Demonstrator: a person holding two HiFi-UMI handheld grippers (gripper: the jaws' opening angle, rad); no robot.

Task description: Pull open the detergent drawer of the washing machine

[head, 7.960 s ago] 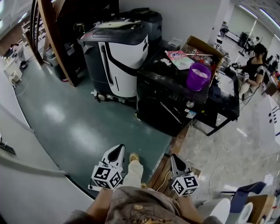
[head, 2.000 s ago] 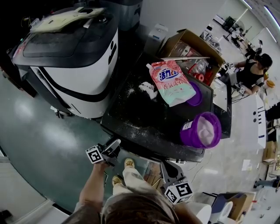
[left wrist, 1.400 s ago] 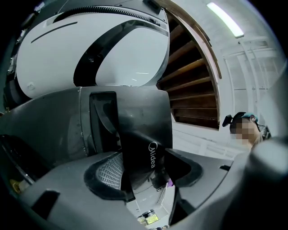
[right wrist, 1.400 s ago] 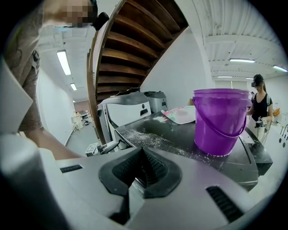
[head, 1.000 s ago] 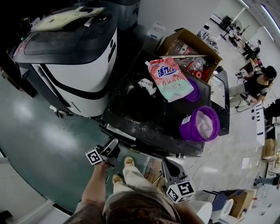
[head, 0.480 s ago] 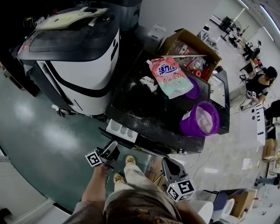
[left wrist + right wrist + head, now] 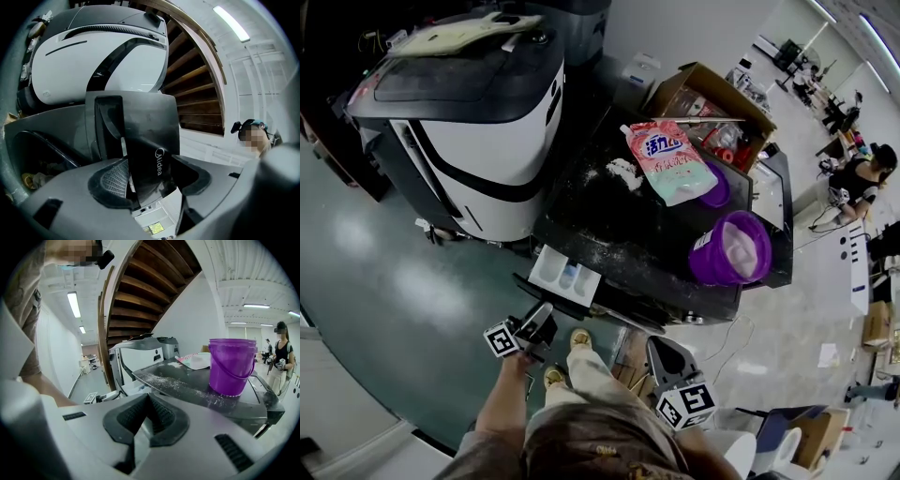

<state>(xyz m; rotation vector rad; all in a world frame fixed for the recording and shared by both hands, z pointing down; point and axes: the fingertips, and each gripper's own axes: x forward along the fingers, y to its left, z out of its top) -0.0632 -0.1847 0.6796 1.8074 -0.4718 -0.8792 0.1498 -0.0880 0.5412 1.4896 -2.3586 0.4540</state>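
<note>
The black washing machine [image 7: 609, 234] stands in front of me, its white detergent drawer [image 7: 565, 274] slid out at the front left with the compartments showing. My left gripper [image 7: 546, 316] reaches up to the drawer's near end. In the left gripper view the drawer's dark front panel [image 7: 145, 136], printed with a brand name, sits clamped between the ribbed pads of my left gripper [image 7: 150, 176]. My right gripper [image 7: 655, 345] hangs lower right, apart from the machine. In the right gripper view the pads of my right gripper [image 7: 149, 401] meet with nothing between them.
A purple bucket [image 7: 729, 248] and a pink detergent bag [image 7: 668, 159] lie on the powder-strewn machine top. A large white-and-black machine [image 7: 487, 122] stands to the left, an open cardboard box [image 7: 712, 103] behind. A person [image 7: 862, 173] sits at far right. A wooden staircase [image 7: 140, 291] rises behind.
The detergent drawer has slid out of the machine toward me, its white compartments now exposed. My left gripper has drawn back with it. The right gripper has barely shifted.
</note>
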